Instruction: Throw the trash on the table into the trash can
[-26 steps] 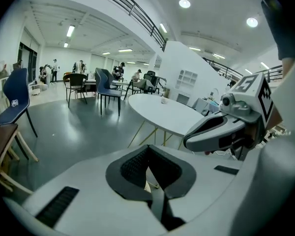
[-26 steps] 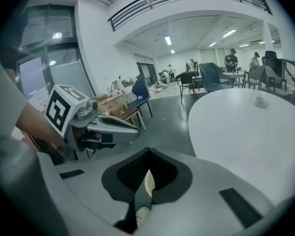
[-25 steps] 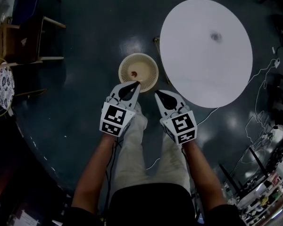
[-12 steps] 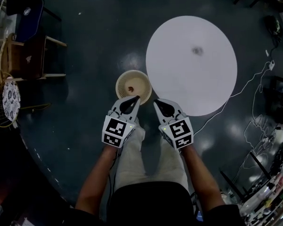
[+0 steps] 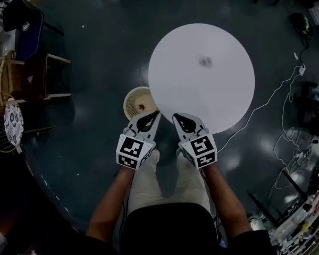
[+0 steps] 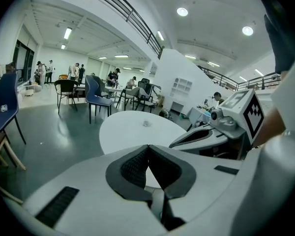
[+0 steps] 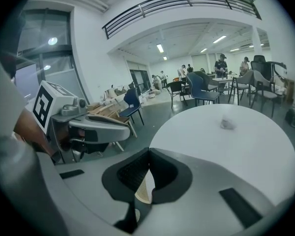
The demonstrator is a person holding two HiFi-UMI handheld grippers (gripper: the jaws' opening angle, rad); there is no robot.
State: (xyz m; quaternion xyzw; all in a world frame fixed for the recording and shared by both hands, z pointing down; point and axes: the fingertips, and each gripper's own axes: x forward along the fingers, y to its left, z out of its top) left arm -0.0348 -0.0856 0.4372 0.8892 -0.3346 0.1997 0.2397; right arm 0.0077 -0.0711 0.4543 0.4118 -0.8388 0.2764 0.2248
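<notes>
A round white table (image 5: 202, 78) stands ahead of me with one small crumpled piece of trash (image 5: 206, 62) past its middle, also seen as trash (image 7: 228, 124) and trash (image 6: 146, 124) in the gripper views. A beige round trash can (image 5: 136, 104) sits on the floor at the table's left edge, something small and brown inside. My left gripper (image 5: 155, 112) is shut and empty, its tip over the can's right rim. My right gripper (image 5: 174, 116) is shut and empty at the table's near edge. Both are held side by side.
Dark glossy floor all round. Chairs (image 5: 26, 25) and a wooden frame stand at the far left. A white cable (image 5: 276, 97) runs across the floor right of the table. Cluttered gear lies at the lower right (image 5: 308, 217). People and chairs (image 6: 96, 90) are far off in the hall.
The view has shifted: table and trash can have slid leftward and lower in the head view, closer to the gripper tips. Both grippers stay shut, side by side.
</notes>
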